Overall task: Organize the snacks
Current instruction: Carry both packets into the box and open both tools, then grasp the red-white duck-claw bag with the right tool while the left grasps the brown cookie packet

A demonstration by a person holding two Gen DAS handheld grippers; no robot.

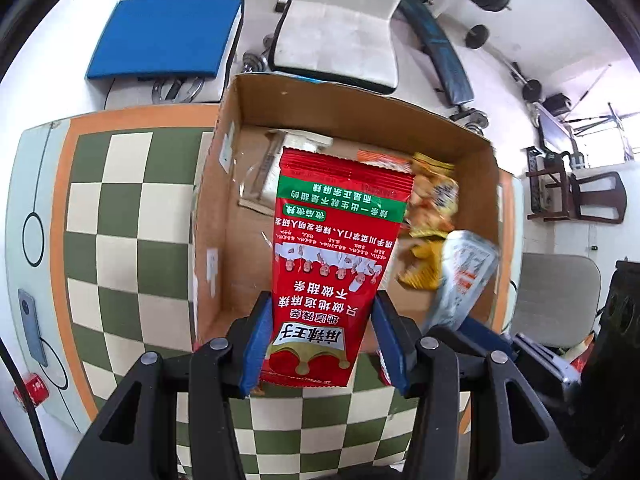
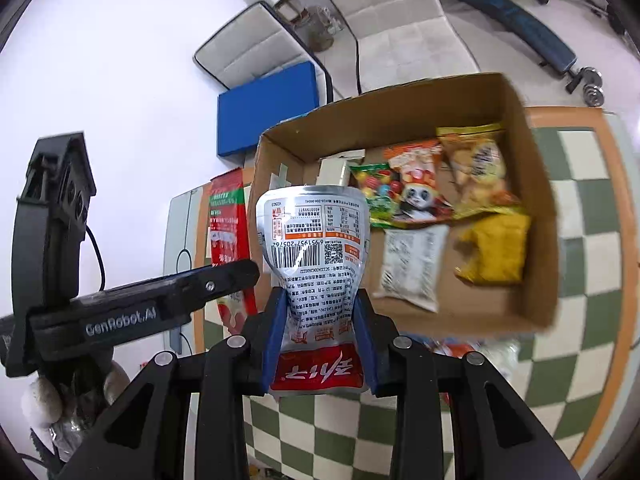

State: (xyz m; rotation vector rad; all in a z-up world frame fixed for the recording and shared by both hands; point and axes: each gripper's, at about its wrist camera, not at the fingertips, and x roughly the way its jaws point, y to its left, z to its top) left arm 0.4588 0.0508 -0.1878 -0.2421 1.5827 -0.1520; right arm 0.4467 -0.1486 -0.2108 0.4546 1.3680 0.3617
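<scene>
Jaws of the left gripper (image 1: pixel 318 336) clench a red snack packet (image 1: pixel 340 240) by its lower end, the right gripper (image 2: pixel 320 336) likewise pinching a silver pouch (image 2: pixel 312 240), both dangling above the cardboard box (image 2: pixel 536 200) on the checkered table (image 1: pixel 120 208), apparently to join snacks inside.

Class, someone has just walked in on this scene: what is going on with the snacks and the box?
A person is sorting snacks with two grippers. The left hand-held gripper grips a red snack packet, and the right hand-held gripper grips a silver pouch. Both are held above an open cardboard box on the checkered table. Several snack bags already lie inside.
</scene>
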